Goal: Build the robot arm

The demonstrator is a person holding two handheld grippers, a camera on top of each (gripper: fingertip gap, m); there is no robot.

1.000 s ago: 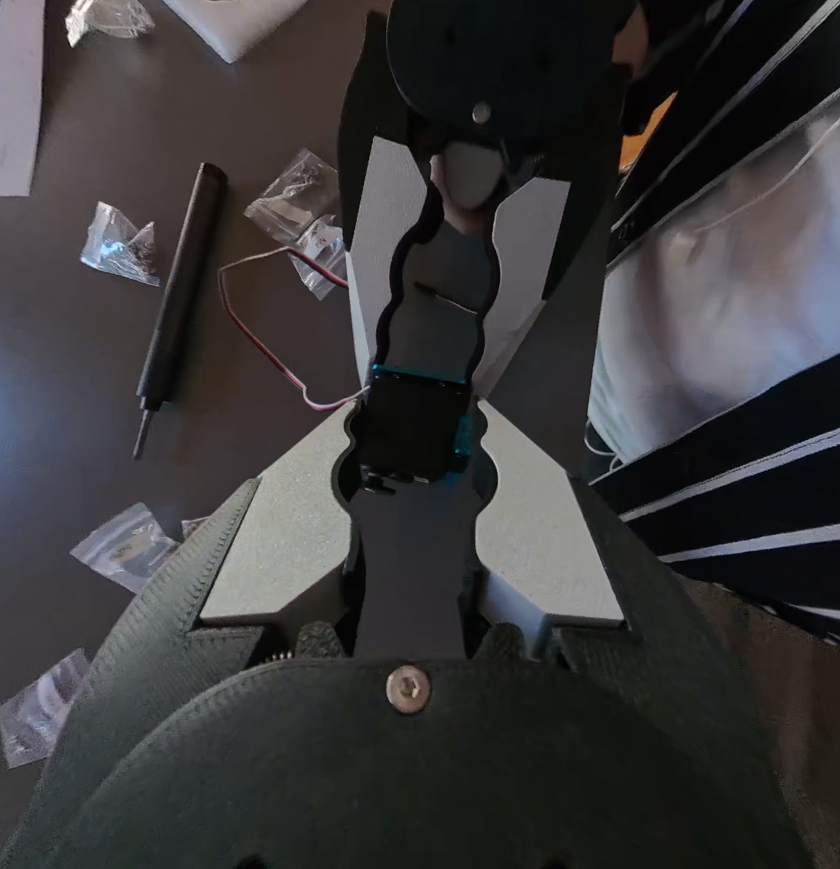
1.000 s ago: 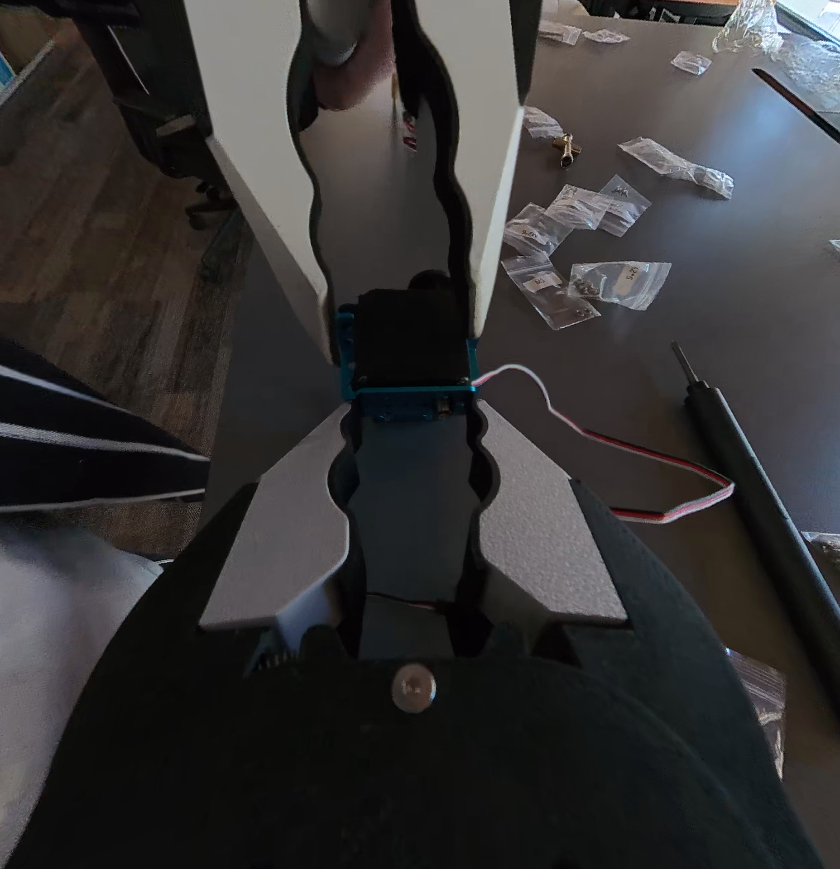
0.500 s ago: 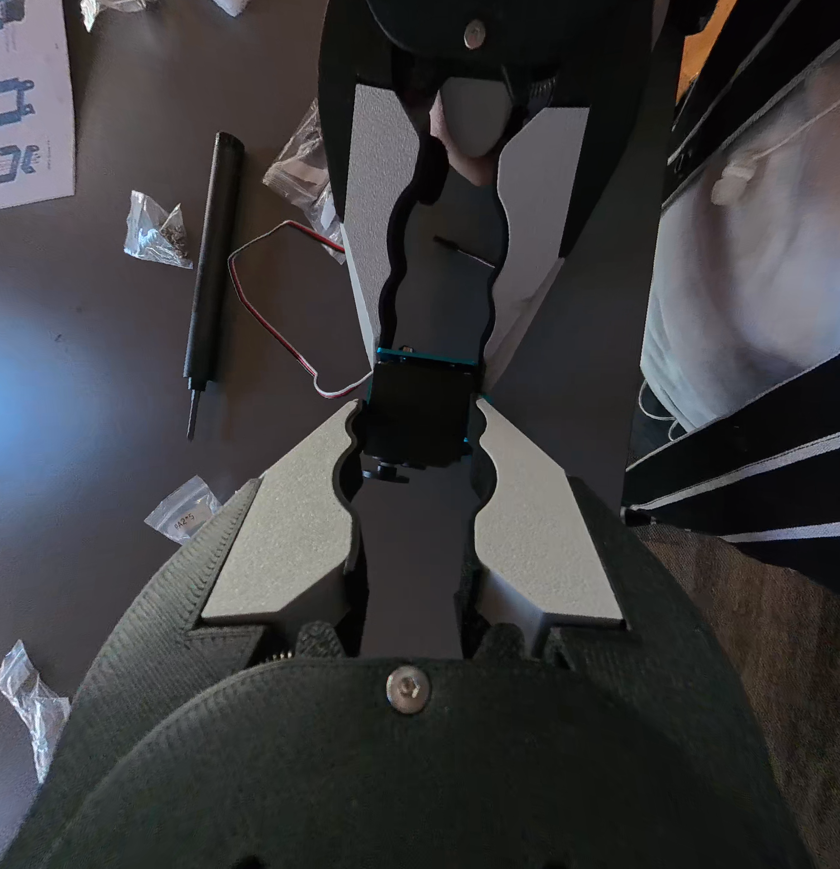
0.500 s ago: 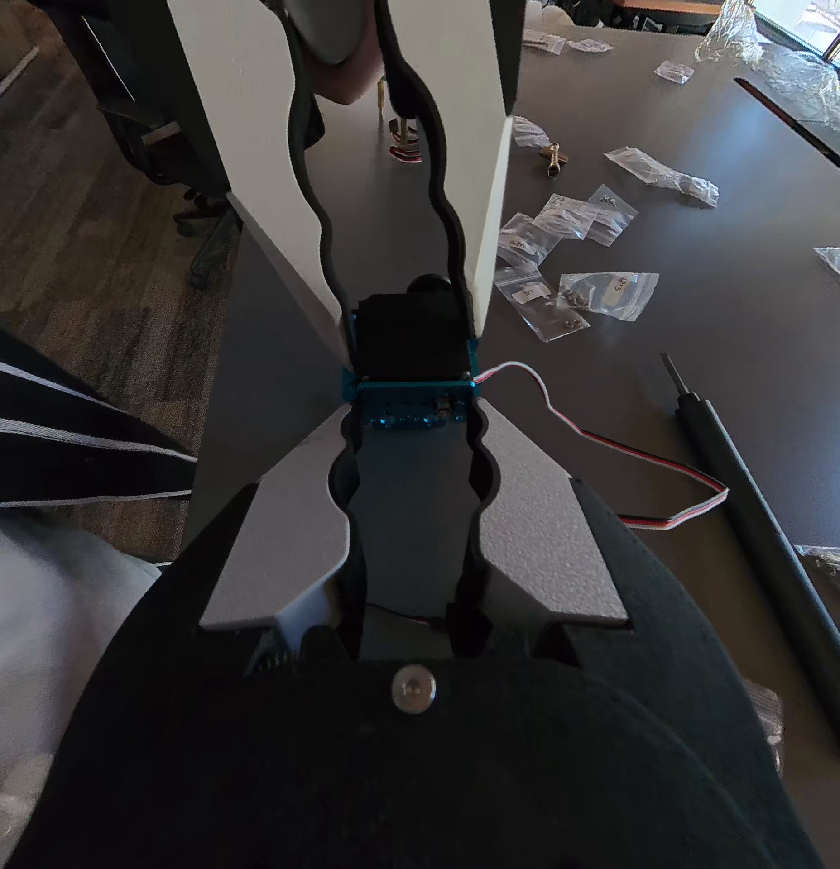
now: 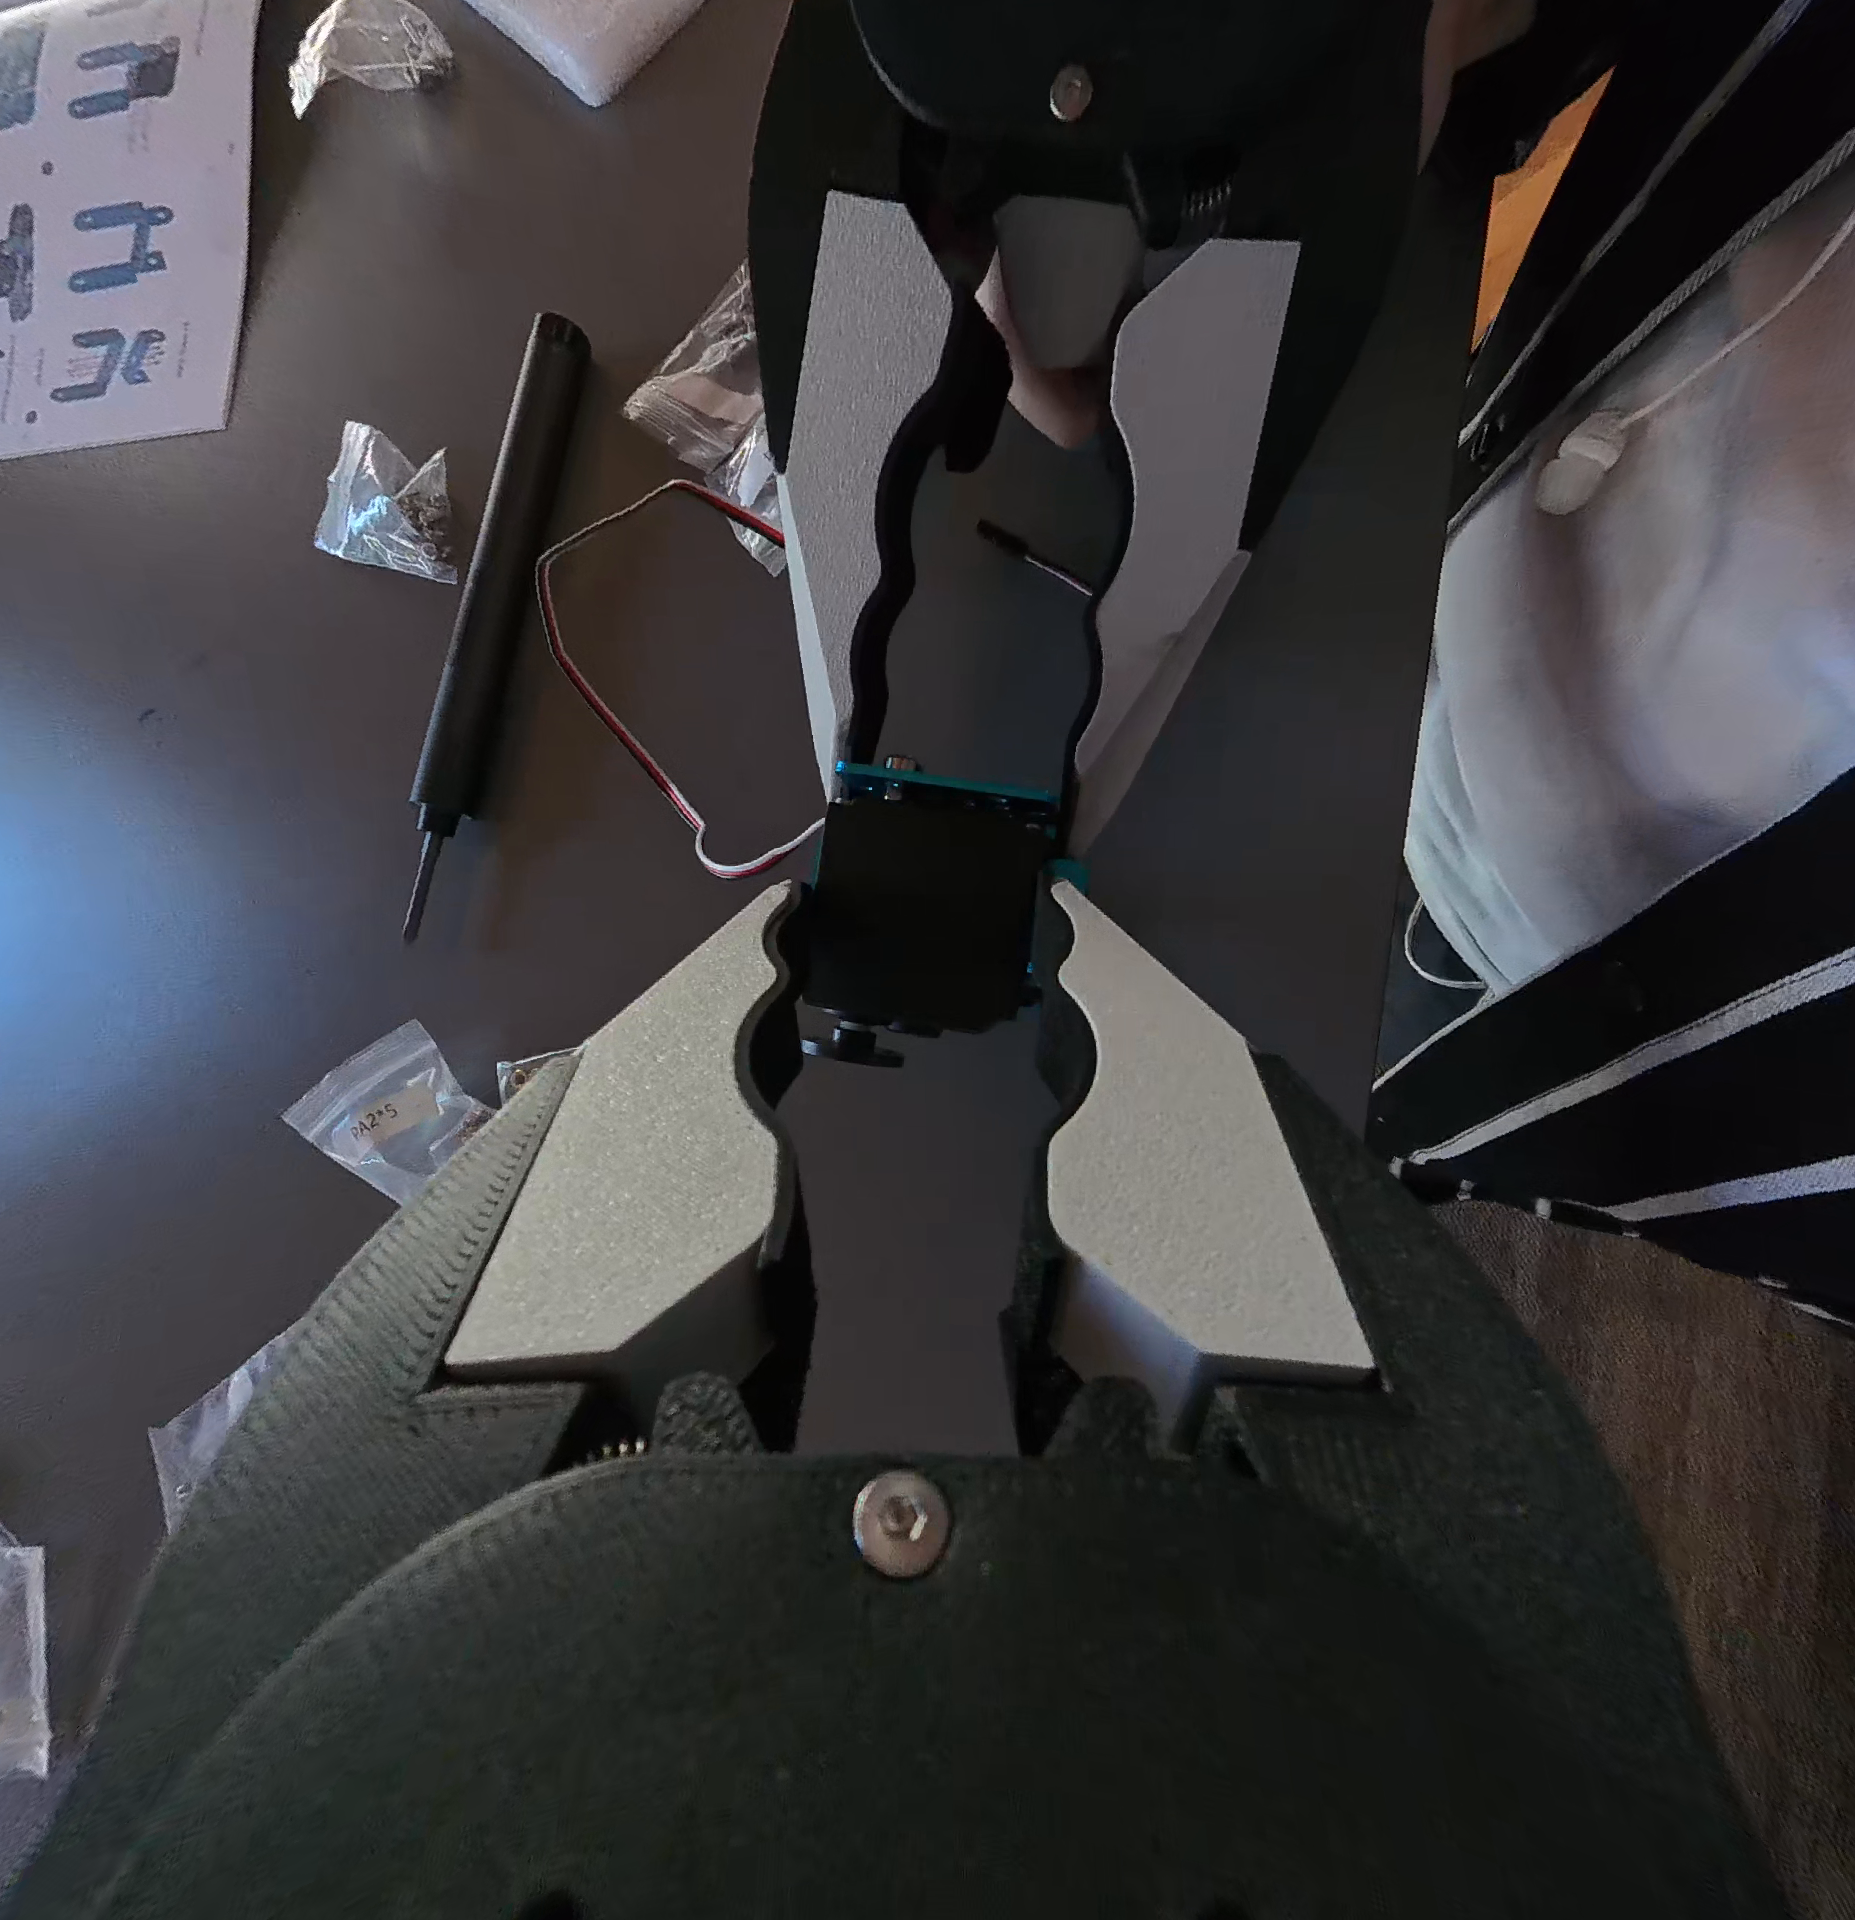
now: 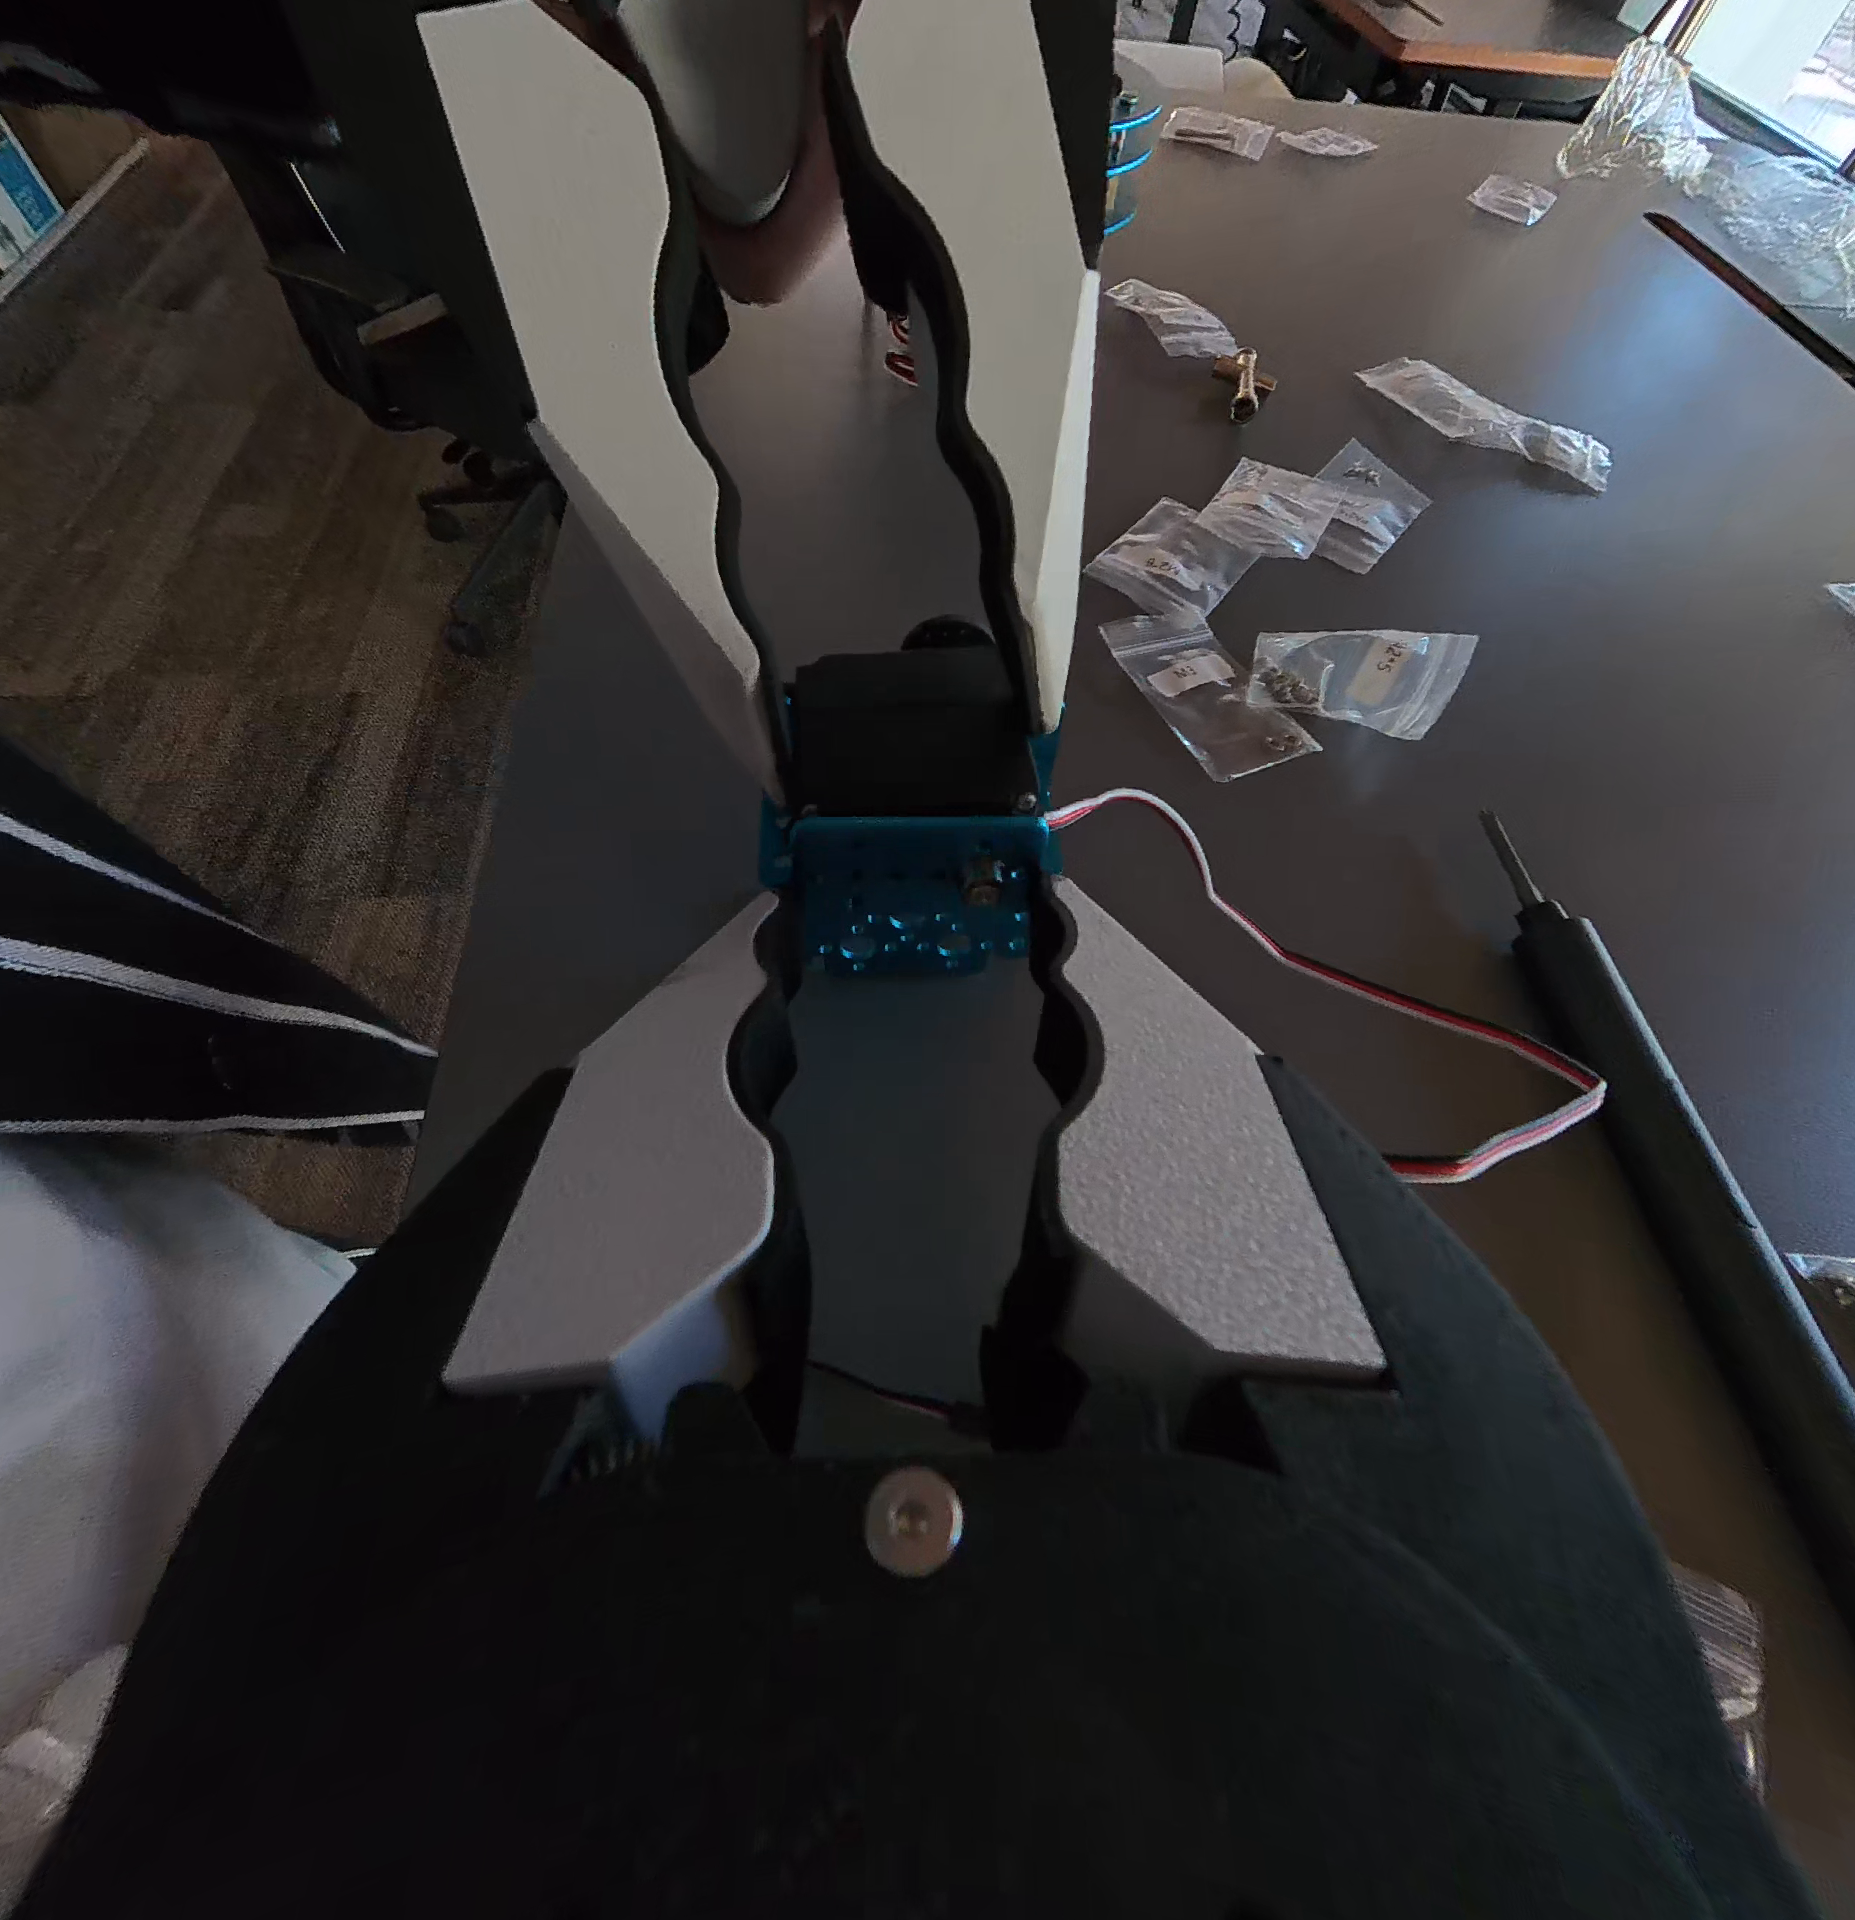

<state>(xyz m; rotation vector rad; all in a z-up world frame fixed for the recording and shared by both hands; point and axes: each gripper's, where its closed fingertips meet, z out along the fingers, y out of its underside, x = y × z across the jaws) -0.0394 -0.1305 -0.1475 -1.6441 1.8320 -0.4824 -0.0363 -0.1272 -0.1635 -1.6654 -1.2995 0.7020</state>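
A black servo (image 5: 923, 914) in a blue metal bracket (image 6: 907, 904) hangs above the dark table, held from both ends. My left gripper (image 5: 925, 904) is shut on the servo's black body at its fingertips. My right gripper (image 6: 912, 899) is shut on the blue bracket, whose holed face shows. Each gripper faces the other: the right gripper (image 5: 959, 774) comes in from the top of the left wrist view, and the left gripper (image 6: 907, 738) from the top of the right wrist view. The servo's red, white and black wire (image 5: 611, 717) trails down to the table.
A black screwdriver (image 5: 497, 582) lies beside the wire, also in the right wrist view (image 6: 1681, 1143). Several small plastic bags of hardware (image 6: 1359, 681), a brass fitting (image 6: 1243, 379) and a printed sheet (image 5: 92, 218) lie around. A person in a striped garment (image 5: 1681, 1039) is at the table edge (image 6: 487, 831). My left and right fingertips are right by each other. Both grippers' tips are roughly 15 centimeters from the black screwdriver (image 5: 497, 582).
The servo now sits farther out, at the left gripper's fingertips. The bracket has tipped so its holed face shows in the right wrist view. Both grippers shifted slightly over the table.
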